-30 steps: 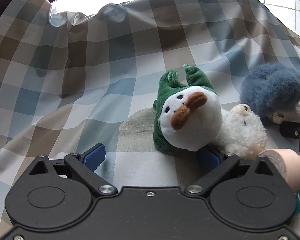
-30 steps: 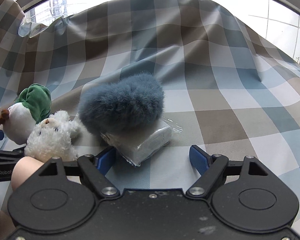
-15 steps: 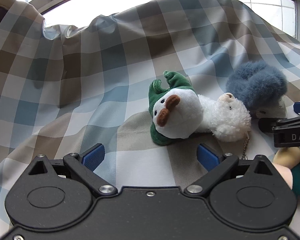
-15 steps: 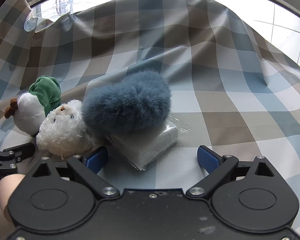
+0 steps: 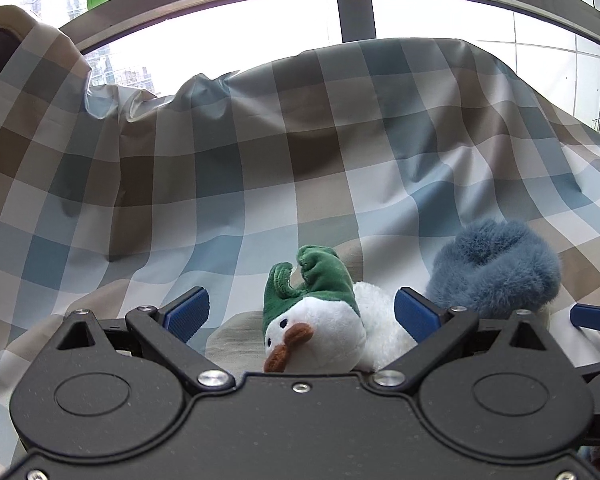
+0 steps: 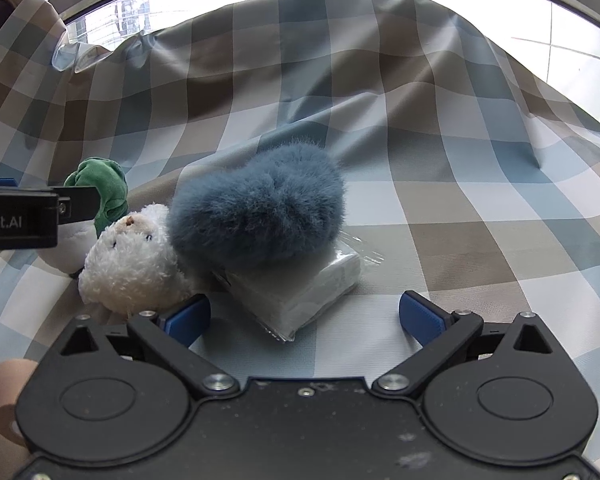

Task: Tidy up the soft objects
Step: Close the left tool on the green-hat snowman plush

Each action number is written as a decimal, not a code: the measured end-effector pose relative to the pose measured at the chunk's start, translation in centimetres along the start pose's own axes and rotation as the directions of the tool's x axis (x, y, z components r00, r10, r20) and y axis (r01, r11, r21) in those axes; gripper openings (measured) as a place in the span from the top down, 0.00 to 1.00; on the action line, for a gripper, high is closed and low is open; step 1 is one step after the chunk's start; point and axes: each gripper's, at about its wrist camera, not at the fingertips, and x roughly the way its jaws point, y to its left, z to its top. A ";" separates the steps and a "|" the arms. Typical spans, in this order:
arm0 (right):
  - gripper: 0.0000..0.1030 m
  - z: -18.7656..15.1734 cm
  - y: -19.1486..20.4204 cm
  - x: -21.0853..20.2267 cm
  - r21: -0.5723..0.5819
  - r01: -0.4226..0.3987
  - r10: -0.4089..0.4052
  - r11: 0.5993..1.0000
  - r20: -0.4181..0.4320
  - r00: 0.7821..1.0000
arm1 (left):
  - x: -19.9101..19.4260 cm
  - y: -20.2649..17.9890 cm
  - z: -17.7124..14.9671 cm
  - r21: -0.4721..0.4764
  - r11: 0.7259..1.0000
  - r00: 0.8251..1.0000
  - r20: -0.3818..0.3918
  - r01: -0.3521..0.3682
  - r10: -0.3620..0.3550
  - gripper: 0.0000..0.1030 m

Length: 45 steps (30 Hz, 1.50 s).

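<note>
A white plush with a green hood and brown beak (image 5: pixel 314 326) lies on the checked cloth, between the open fingers of my left gripper (image 5: pixel 302 312), which is empty. A fluffy white plush (image 6: pixel 130 262) lies against it on the right. A blue furry item (image 6: pixel 258 212) rests on a clear-wrapped white packet (image 6: pixel 300 288); it also shows in the left wrist view (image 5: pixel 494 268). My right gripper (image 6: pixel 304 316) is open and empty, its fingers just in front of the packet. The left gripper's side shows in the right wrist view (image 6: pixel 20 216).
A blue, brown and white checked cloth (image 5: pixel 260 184) covers the surface and rises in folds behind the objects. A window frame (image 5: pixel 352 4) runs along the back. My hand (image 6: pixel 4 404) shows at the lower left of the right wrist view.
My left gripper has dropped and moved forward so the green-hooded plush now sits between its fingers. My right gripper has moved a little closer to the packet. Both stayed open.
</note>
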 end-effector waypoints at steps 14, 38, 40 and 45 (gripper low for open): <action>0.01 0.0 -0.1 -0.1 0.004 -0.008 0.008 1.000 0.004 1.000 | 2.1 0.7 -0.4 -0.074 0.996 0.994 -0.088 0.057 -0.063 0.49; 0.00 -0.1 -0.2 -0.2 0.009 -0.015 0.015 1.000 0.010 1.000 | 0.3 2.2 -4.1 0.025 0.997 0.997 0.034 0.069 -0.069 0.22; 0.00 -0.1 -0.2 -0.2 0.009 -0.015 0.015 1.000 0.010 1.000 | 1.1 2.2 -4.2 0.009 0.996 0.996 0.001 0.086 -0.086 0.34; 0.00 -0.1 -0.2 -0.2 0.007 -0.015 0.015 1.000 0.010 1.000 | 1.9 2.2 -4.6 0.009 0.993 0.992 -0.047 0.114 -0.113 0.37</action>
